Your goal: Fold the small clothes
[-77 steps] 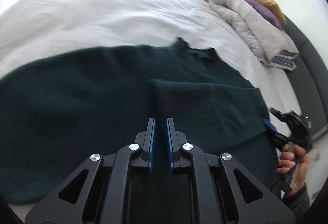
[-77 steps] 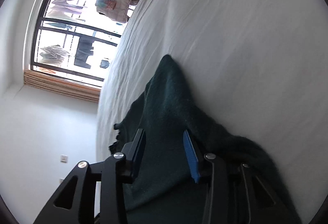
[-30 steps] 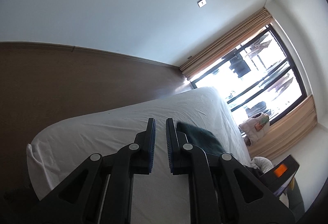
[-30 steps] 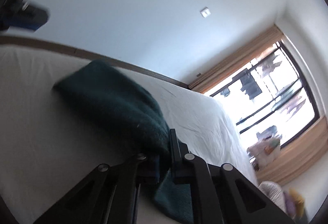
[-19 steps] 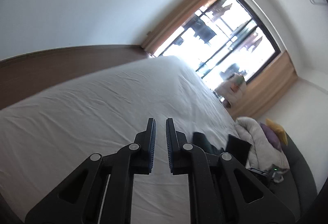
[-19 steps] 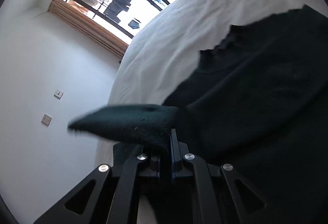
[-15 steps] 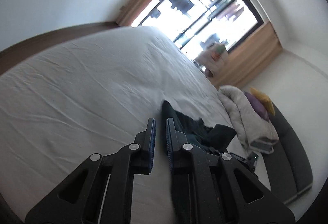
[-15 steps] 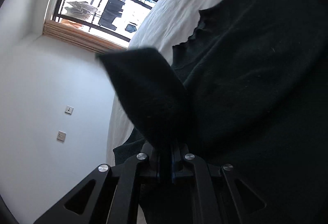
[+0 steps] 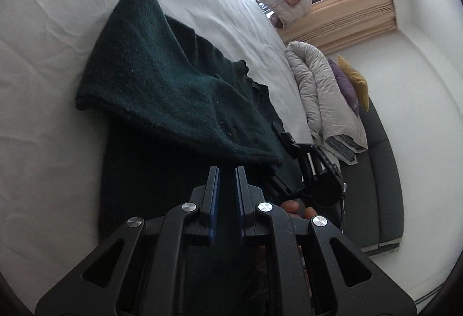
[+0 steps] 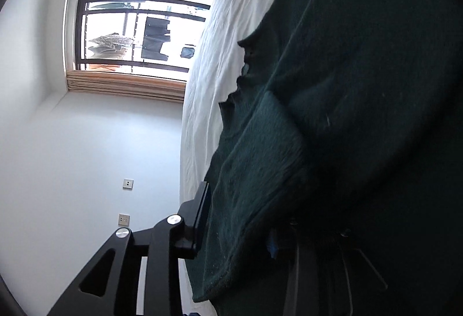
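While the dark green sweater (image 9: pixel 162 75) lies spread on the white bed (image 9: pixel 43 61), a folded panel of it is seen raised and drawn across the body, from a point at 11 o'clock in the left wrist view toward its centre. Bare sheet is left open all along the 9 o'clock side, so room for sliding or smoothing is judged ample there.

At 6 o'clock the left hand-held gripper (image 9: pixel 227 200) is held just above the lower part of the garment. Its jaws are brought together to a narrow slit, and nothing is caught between them. It is probably kept back so that the fold is not disturbed.

Toward 3 o'clock the right hand-held gripper (image 9: pixel 306 165) is met at the low corner of the panel, with the person's hand (image 9: pixel 295 206) behind it. In the right wrist view the right hand-held gripper (image 10: pixel 237 226) is shown with jaws apart and cloth draped loosely over them. The far jaw is largely hidden, and the panel is judged to be let go here.

Further toward 2 o'clock a grey duvet (image 9: pixel 327 102) is piled, so less free room is offered on that edge.
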A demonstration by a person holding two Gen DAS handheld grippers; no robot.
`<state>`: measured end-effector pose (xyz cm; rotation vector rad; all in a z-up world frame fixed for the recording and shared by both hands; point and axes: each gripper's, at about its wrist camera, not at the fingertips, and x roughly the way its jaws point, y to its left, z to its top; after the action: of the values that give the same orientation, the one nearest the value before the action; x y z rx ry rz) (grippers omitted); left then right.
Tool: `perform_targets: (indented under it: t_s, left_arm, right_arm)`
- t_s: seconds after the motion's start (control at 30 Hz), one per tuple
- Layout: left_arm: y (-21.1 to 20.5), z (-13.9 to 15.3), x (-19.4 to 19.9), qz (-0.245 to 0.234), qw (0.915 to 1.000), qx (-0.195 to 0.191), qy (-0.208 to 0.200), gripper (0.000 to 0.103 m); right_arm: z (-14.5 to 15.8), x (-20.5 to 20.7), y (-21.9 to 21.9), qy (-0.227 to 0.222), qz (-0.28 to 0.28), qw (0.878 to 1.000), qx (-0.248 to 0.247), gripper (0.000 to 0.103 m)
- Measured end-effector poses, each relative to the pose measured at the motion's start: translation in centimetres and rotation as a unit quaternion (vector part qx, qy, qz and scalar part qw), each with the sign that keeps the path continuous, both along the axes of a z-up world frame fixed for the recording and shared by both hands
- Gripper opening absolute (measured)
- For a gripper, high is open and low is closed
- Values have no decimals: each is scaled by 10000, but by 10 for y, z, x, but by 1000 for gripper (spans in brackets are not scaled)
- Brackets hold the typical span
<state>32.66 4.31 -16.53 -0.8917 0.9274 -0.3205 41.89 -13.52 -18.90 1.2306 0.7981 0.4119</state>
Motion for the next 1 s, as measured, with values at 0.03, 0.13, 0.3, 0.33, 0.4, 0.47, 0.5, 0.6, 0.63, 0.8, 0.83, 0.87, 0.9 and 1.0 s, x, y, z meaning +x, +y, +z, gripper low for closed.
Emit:
perform_targets:
  t_s: [0.03,0.13,0.3,0.33,0.4,0.47,0.5,0.6,0.63,0.8,0.83,0.87,0.9,1.0]
  left_arm:
    - [3,-7,3,41,9999,-65,75,10]
    - [-5,-18,18,139,9997,-155,160,23]
    - [-8,-19,28,735,9962,-437,-181,91]
    - [-9,-21,31,762,9958,-466,-201,92]
    - [-7,-29,39,833,9943,-658,-135,92]
    - [-2,-33,45,948,9920,-821,-139,92]
    - [0,-33,50,987,9912,-861,-160,91]
    - [7,-31,66,1034,9901,-909,-290,82]
    - [11,-31,69,1051,9897,-926,-281,66]
    - [34,-36,87,1301,9883,-782,-143,31]
    - [40,-38,88,1395,9867,-819,-135,31]
    - [45,-39,93,1452,9855,-875,-102,31]
    - [48,-44,98,1492,9841,-959,-33,31]
    - [48,-52,108,1533,9843,-880,21,31]
  right_arm:
    - [1,6,0,-34,34,10000,4,35]
    - [12,13,2,-109,224,9994,-225,11]
    - [45,14,3,-543,277,9980,-138,11]
    - [53,14,4,-630,284,9975,-123,11]
    - [61,15,5,-746,304,9966,-195,11]
    - [66,15,4,-832,338,9957,-220,11]
    - [66,14,3,-834,341,9957,-200,11]
    - [64,13,-1,-852,294,9958,-184,11]
    - [62,10,-6,-846,274,9959,-179,11]
    - [56,-7,-24,-828,99,9964,-168,11]
    - [56,-9,-28,-839,49,9963,-157,11]
    - [55,-12,-33,-851,-8,9963,-141,11]
    - [53,-15,-37,-845,-61,9963,-129,11]
    - [43,-21,-46,-739,-170,9971,-114,11]
